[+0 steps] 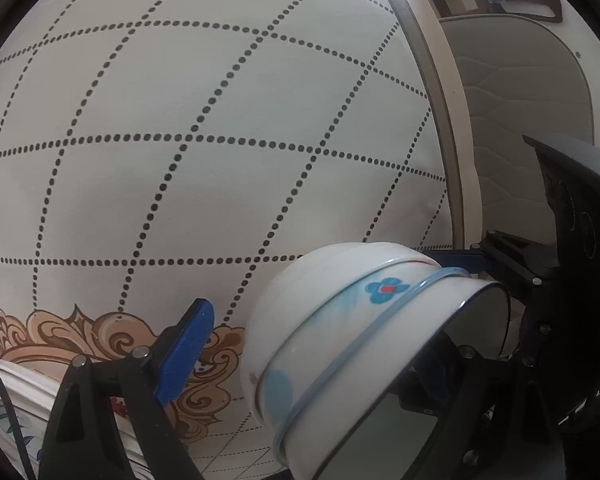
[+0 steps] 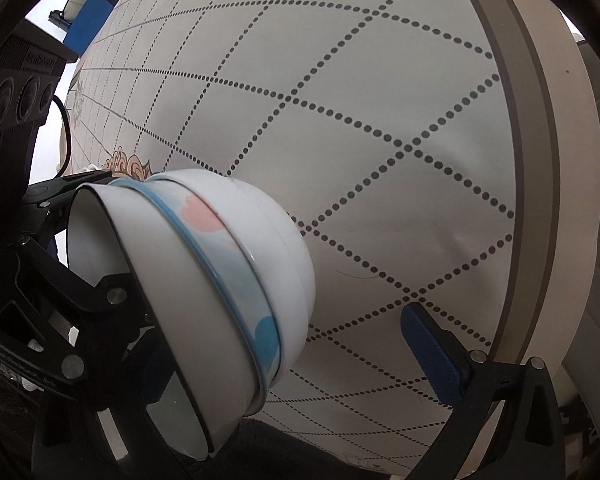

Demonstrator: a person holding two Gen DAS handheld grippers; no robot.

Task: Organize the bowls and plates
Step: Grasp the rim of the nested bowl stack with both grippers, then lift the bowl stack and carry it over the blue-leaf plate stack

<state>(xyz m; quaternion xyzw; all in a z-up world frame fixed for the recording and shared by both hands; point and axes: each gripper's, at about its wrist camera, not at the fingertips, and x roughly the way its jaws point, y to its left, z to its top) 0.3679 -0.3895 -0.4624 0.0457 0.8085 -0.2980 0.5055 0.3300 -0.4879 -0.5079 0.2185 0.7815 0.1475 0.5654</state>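
A nested stack of white bowls (image 1: 340, 320) with blue rims and flower prints hangs tilted on its side just above the tablecloth, mouth turned toward the cameras. My left gripper (image 1: 308, 354) is open. Its left blue pad (image 1: 186, 354) stands free of the stack, and its right finger reaches inside the innermost bowl. In the right wrist view the same stack (image 2: 228, 264) covers the left finger of my right gripper (image 2: 288, 340), which is also open. Its right pad (image 2: 432, 356) is bare and well apart from the bowls. Each gripper's inner finger sits in the bowl mouth.
A round table (image 2: 540, 160) carries a white cloth with a dotted diamond grid and a tan scroll ornament (image 1: 100, 340). Patterned plates (image 1: 4, 408) lie at the lower left. A cream padded chair (image 1: 520, 100) stands beyond the table edge. A blue box (image 2: 94, 12) is far off.
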